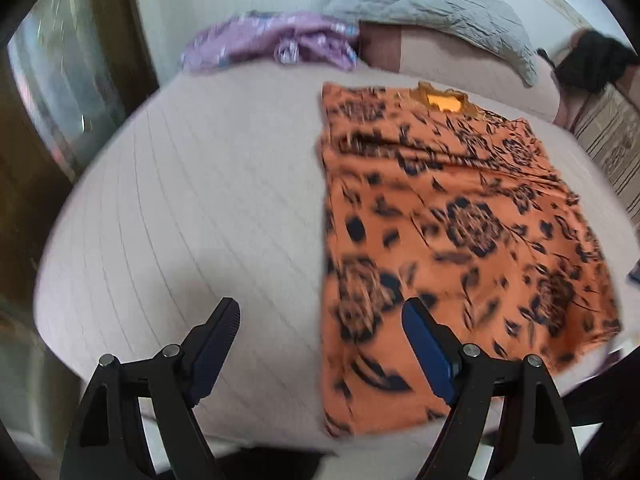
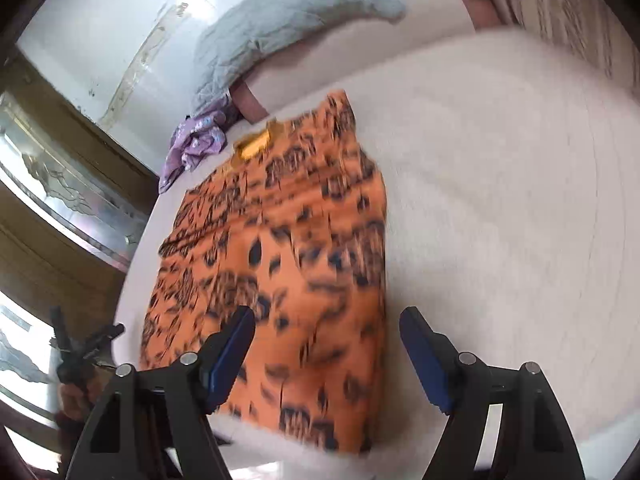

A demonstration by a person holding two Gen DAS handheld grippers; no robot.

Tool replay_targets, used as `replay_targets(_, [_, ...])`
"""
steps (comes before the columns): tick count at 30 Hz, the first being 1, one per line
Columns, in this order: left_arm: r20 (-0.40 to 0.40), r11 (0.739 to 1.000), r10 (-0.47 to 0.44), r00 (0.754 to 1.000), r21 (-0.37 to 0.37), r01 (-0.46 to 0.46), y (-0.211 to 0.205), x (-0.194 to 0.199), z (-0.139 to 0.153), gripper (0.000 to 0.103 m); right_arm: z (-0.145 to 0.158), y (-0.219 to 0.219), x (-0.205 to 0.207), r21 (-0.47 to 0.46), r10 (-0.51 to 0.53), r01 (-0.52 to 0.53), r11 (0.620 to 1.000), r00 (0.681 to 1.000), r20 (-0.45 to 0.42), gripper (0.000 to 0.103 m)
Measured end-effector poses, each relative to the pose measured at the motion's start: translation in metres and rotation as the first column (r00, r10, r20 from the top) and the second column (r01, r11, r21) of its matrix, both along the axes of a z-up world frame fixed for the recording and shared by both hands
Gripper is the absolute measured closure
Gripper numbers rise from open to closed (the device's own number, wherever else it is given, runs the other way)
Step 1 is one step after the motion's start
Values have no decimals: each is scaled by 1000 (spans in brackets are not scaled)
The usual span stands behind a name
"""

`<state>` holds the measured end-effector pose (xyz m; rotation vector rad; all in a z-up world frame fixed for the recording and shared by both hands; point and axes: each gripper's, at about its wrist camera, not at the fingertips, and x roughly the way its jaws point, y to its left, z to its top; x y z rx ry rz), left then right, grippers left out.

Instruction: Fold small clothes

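The orange patterned shirt [image 1: 448, 216] lay flat on the bed [image 1: 192, 208], its sides already folded in, collar at the far end. Both the left claw [image 1: 320, 320] and the right claw [image 2: 326, 328] hung apart and empty above its near hem, probably placed to grip it for the next fold.

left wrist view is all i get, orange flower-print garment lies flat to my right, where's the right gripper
Observer: The right gripper hovers over the orange flower-print garment, at its near right edge.
Operator: is it holding the cloth
Observer: No, its jaws stand open, one finger over the print and the other over the pale quilted bed cover.
Operator: anything lying right of the garment
Observer: Only bare cover shows there in the right wrist view.
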<state>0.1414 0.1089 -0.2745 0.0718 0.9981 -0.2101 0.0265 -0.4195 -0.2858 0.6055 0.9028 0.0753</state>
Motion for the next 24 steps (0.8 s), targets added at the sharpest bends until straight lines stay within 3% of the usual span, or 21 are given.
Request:
replay_targets(2, [-59,998,31,998,-52,-34,4,-2,-12,20,-11,7,-6,1,1,-1,1000,999,-42,30])
replay_targets(3, [-75,997,40,996,-66,-45,3,0,-15,25,-19,12,-8,4,13,-13,1000,997,-70,32])
replay_targets(5, [-106,991,34,994,-125,-48,3,-2,-24,44,-36,21,-11,-1,32,-32,999,992,-122,43])
replay_targets(7, [-152,989,42,987,-137,-63,2,0,-36,59,-47,30,-10,-39,23,-29,999,988,-155,45])
replay_targets(9, [-173,989,50,984,-131,-74,1,2,-44,60,-45,39,-11,-93,26,-40,995,989,-149,48])
replay_targets(11, [-175,987,61,983,-137,-85,3,0,-45,60,-45,47,-11,-109,43,-60,992,987,-155,75])
replay_targets(14, [-208,984,29,978,-166,-64,2,-1,-46,42,-46,56,-14,-113,75,-93,989,985,-154,77])
replay_targets(18, [-209,983,19,978,-173,-56,5,-6,-45,41,-46,51,-17,-73,49,-63,995,982,-183,74])
replay_targets(20, [-203,985,19,979,-166,-54,6,-7,-48,51,-46,52,-17,-65,56,-70,995,980,-191,69])
replay_targets(22, [-180,990,16,983,-133,-41,4,-9,-47,90,-46,59,-18,-94,67,-85,992,983,-174,69])
replay_targets(24, [-189,982,-11,982,-189,-26,5,-9,-46,96,-45,68,-17,-134,82,-105,985,983,-167,77])
